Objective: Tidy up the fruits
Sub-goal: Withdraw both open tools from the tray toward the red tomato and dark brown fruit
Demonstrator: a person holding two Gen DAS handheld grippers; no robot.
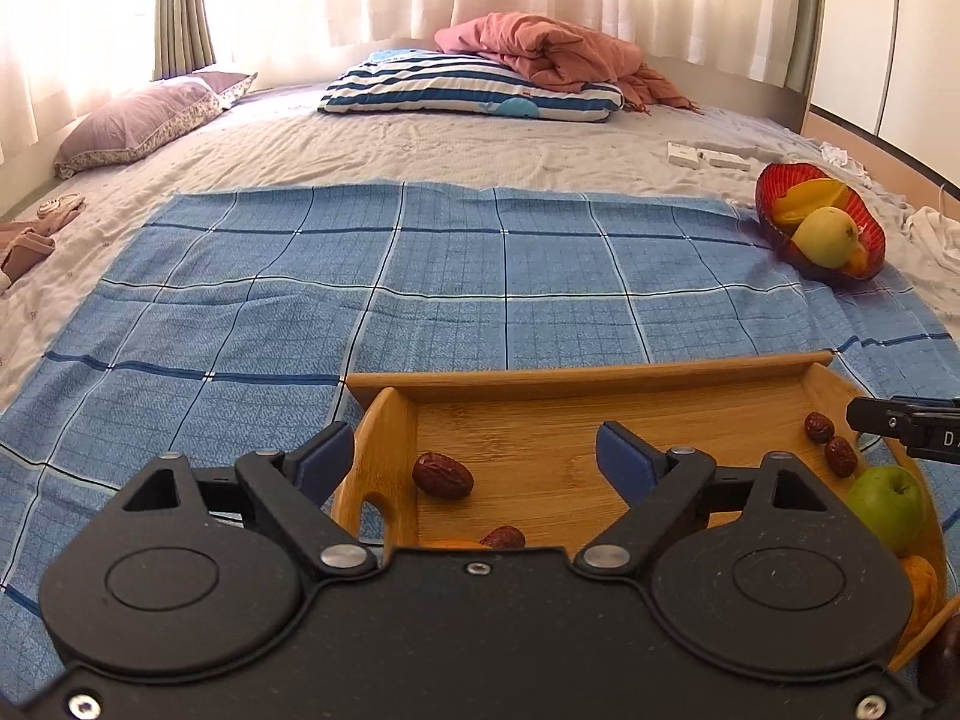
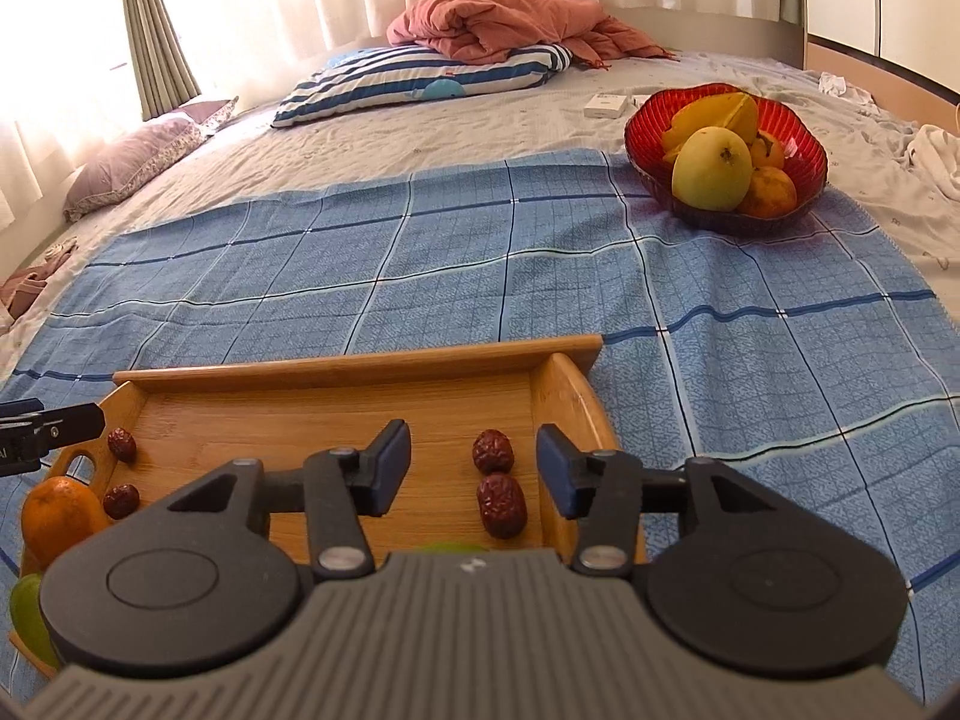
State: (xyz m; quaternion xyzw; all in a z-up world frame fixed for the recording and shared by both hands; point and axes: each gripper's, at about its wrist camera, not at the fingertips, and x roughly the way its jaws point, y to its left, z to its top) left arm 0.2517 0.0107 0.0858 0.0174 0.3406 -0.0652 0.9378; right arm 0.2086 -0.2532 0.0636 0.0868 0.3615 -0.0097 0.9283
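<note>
A wooden tray (image 1: 576, 381) (image 2: 360, 367) lies on the blue checked cloth and holds several red dates (image 1: 443, 476) (image 2: 501, 505), a green apple (image 1: 887, 506) and an orange (image 2: 58, 517). My left gripper (image 1: 474, 450) is open and empty over the tray's left end. My right gripper (image 2: 474, 465) is open and empty above two dates at the tray's right end. A red glass bowl (image 1: 774, 180) (image 2: 648, 114) to the far right holds a yellow-green apple (image 2: 712, 168), a starfruit and oranges.
The blue checked cloth (image 1: 420, 282) (image 2: 750, 330) covers a grey bed. A striped pillow (image 1: 468, 87), a pink blanket (image 1: 540, 51) and a purple pillow (image 1: 138, 123) lie at the head. Small white boxes (image 1: 708, 157) sit behind the bowl.
</note>
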